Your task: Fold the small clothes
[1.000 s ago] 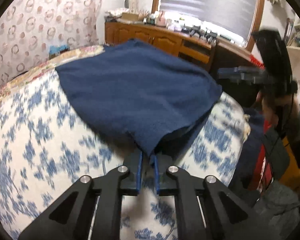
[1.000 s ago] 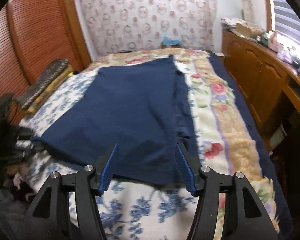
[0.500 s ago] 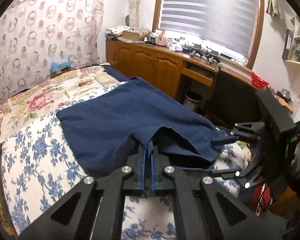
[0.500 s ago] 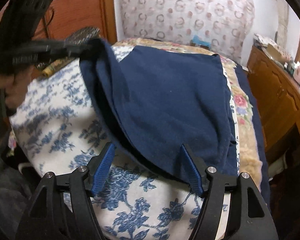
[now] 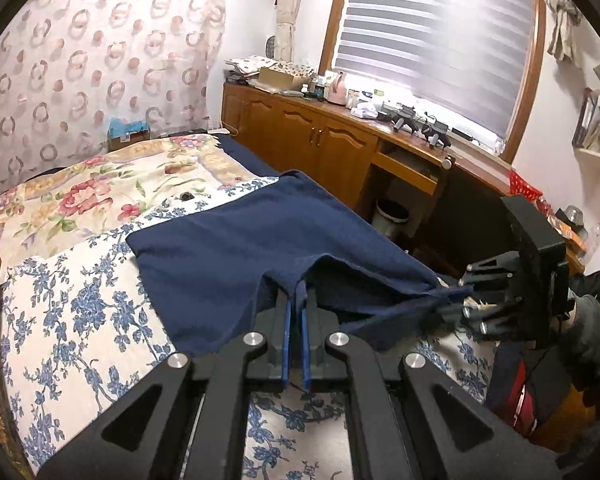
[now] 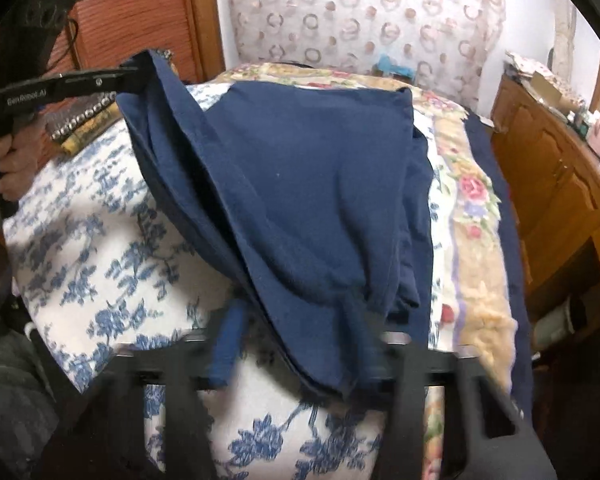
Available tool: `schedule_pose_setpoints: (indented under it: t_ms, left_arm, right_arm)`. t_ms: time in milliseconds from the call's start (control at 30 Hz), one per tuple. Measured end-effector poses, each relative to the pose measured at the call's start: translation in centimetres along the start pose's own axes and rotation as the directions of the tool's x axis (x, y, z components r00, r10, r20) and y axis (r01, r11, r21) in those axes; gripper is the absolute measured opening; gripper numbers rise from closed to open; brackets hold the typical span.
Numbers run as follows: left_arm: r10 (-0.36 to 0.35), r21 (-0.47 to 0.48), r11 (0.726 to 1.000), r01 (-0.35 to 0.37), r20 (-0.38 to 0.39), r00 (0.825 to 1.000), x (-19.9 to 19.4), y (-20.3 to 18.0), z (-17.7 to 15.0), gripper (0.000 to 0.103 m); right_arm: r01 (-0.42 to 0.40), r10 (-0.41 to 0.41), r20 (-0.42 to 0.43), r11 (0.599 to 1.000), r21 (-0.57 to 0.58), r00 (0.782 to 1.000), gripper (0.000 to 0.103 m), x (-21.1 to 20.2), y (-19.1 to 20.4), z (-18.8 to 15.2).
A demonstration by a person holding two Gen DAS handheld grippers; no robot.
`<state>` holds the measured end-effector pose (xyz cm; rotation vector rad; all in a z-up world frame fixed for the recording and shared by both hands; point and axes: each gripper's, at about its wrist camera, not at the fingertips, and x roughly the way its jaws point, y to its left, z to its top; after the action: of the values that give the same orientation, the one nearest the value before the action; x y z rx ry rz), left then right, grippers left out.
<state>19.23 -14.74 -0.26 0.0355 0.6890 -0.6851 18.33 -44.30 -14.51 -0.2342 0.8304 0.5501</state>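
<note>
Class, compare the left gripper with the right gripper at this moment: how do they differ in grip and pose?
The left gripper is shut on a corner of the navy garment and holds it lifted off the floral bedspread. The right gripper, blurred, is closing its jaws, with the garment's near edge between them, low at the bedspread. Both are black with blue pads, at the same garment.

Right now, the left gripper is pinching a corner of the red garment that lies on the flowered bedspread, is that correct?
Not quite: the garment is dark blue, not red, as the left wrist view shows. The rest holds: the left gripper is pinching a corner of it, and it lies on the flowered bedspread.
</note>
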Motion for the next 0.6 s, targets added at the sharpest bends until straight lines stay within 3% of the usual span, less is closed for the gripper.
schedule_pose_setpoints:
  t_ms: [67, 367, 600]
  left_arm:
    - [0.014, -0.003, 1.000, -0.014, 0.004, 1.000, 0.0, 0.4, 0.3, 0.001]
    - [0.055, -0.036, 0.998, -0.055, 0.014, 0.998, -0.3, 3.3, 2.2, 0.001]
    - [0.085, -0.075, 0.993, -0.086, -0.016, 0.996, 1.0, 6.6, 3.6, 0.005]
  right_arm:
    - [-0.004, 0.004, 0.012, 1.000, -0.007, 1.000, 0.007, 0.0, 0.0, 0.9]
    - [0.044, -0.036, 0.150, 0.998, -0.049, 0.988, 0.006, -0.8, -1.7, 7.9]
    - [0.047, -0.030, 0.187, 0.995, -0.088, 0.982, 0.006, 2.5, -3.1, 13.4]
